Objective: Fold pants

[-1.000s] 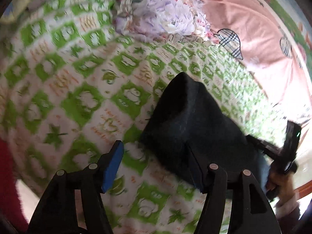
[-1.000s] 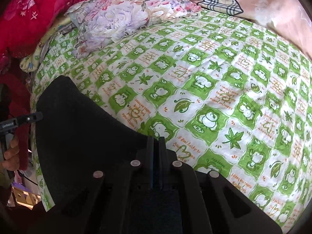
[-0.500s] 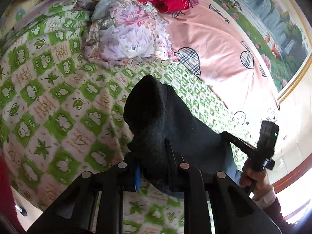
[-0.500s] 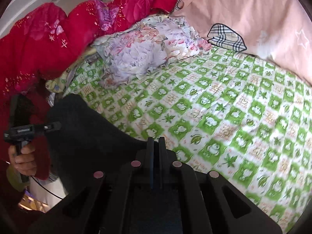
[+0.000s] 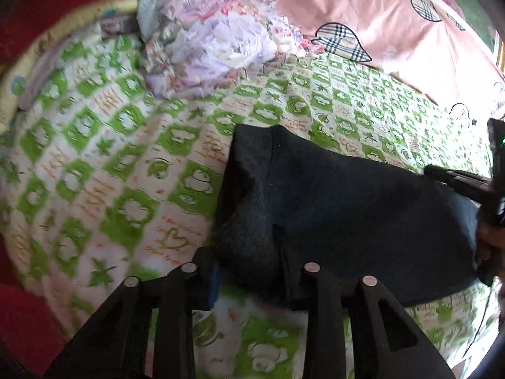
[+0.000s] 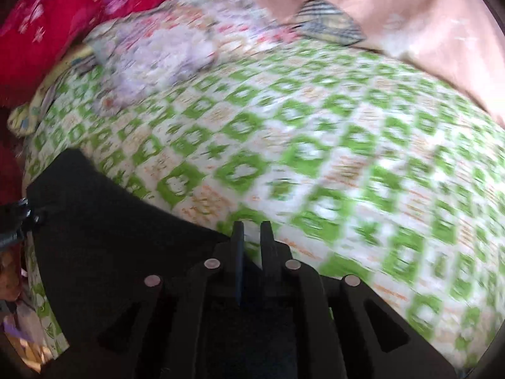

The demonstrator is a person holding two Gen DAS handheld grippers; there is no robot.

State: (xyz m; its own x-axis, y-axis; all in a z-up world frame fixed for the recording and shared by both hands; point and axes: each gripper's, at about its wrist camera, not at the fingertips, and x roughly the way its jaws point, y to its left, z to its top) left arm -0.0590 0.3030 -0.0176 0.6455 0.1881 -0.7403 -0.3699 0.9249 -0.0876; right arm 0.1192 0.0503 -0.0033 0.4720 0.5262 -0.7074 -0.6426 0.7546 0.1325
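Left gripper [image 5: 246, 263] jaws are being opened around the near corner of the dark pants [image 5: 331, 202]. A bunch of that fabric is seen between the fingers, but it no longer looks pinched. A second ago this gripper was spread wide beside the cloth, and half a second ago it was clamped on it, so a grasp has been made and is now being let go. The right gripper [image 6: 252, 232], clenched on the far end of the garment until now, is also being parted. A thin gap is seen at its tips with green sheet showing through and no cloth in it.

The pants are laid flat in a doubled-over slab on the green-checked bed sheet [image 5: 126, 173], in the lower centre and right of the left wrist view and the lower left of the right wrist view. A fold is judged to have been set down and released. Behind, a floral pillow [image 5: 214, 41] is seen at upper centre and a pink quilt [image 5: 363, 3] at upper right.
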